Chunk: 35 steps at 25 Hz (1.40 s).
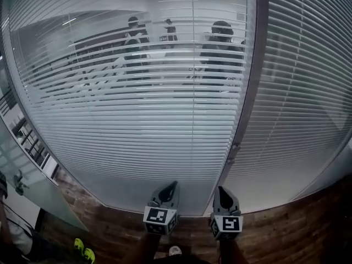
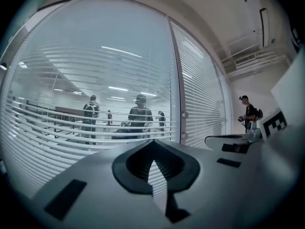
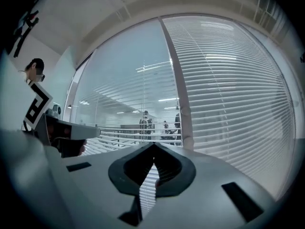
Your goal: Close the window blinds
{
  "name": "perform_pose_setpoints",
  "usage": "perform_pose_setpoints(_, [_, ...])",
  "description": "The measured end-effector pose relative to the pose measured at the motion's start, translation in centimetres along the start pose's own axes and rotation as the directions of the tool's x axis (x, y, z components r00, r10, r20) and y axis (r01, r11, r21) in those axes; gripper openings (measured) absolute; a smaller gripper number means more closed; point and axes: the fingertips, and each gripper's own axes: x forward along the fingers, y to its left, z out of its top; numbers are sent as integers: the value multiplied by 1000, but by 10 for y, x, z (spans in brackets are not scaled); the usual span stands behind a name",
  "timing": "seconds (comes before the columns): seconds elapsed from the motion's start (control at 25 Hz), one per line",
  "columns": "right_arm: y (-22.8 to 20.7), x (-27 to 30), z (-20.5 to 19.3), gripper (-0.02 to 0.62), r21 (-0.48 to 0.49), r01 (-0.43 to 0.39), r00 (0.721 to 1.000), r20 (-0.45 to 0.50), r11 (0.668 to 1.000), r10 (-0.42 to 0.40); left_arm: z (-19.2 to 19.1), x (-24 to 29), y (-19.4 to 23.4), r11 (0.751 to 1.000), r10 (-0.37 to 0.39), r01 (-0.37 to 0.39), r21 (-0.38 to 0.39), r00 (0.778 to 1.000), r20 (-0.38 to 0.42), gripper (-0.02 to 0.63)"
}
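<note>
both tools clenched, facing the blinds

office glass fills the head view, split by a grey post (image 1: 245, 109). left of the post hangs the left blind (image 1: 110, 136), its upper slats tilted open enough that people (image 1: 220, 48) show through. right of the post, the right blind (image 1: 308, 92) lies flatter and shows nothing behind it. wood floor (image 1: 308, 224) runs below the glass. at the bottom edge the left tool (image 1: 172, 186) and right tool (image 1: 221, 191) sit side by side, both aimed at the foot of the window near the post, neither touching a blind.

left gripper view: the left tool's jaws meet at the tips, clenched on nothing, and only slats show through the hollow behind the tips. the left blind spreads ahead and to the left, with the post just right of centre. the right tool juts in at the right, and a bystander (image 2: 248, 113) stands by the far wall.

right gripper view: the right tool is clenched too, tips together and empty. the post rises just above them, the right blind fills the right side, and the left blind lies left of the post. the left tool pokes in at the left.
</note>
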Motion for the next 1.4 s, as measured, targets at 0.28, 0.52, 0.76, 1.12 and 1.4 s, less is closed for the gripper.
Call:
perform_pose_setpoints(0.28, [-12,6,-7,3,-29,40,999,-11,999,-40,-6,11,8,1000,-3,3,3,1000,-18,0])
perform_pose_setpoints(0.52, [-64,18,3,3,-159,113,993,-8,981,-116,2,32,2,999,4,-4,55,1000,0,0])
perform_pose_setpoints(0.76, [-80,43,23,3,-197,98,995,38,976,-93,9,52,-11,998,-1,0,58,1000,20,0])
perform_pose_setpoints(1.12, [-83,69,39,5,-186,63,998,32,980,-58,8,64,-11,998,27,-27,50,1000,1,0])
perform_pose_setpoints(1.4, [-95,81,32,56,-174,74,997,32,982,-70,-3,76,-1,996,42,-42,77,999,6,0])
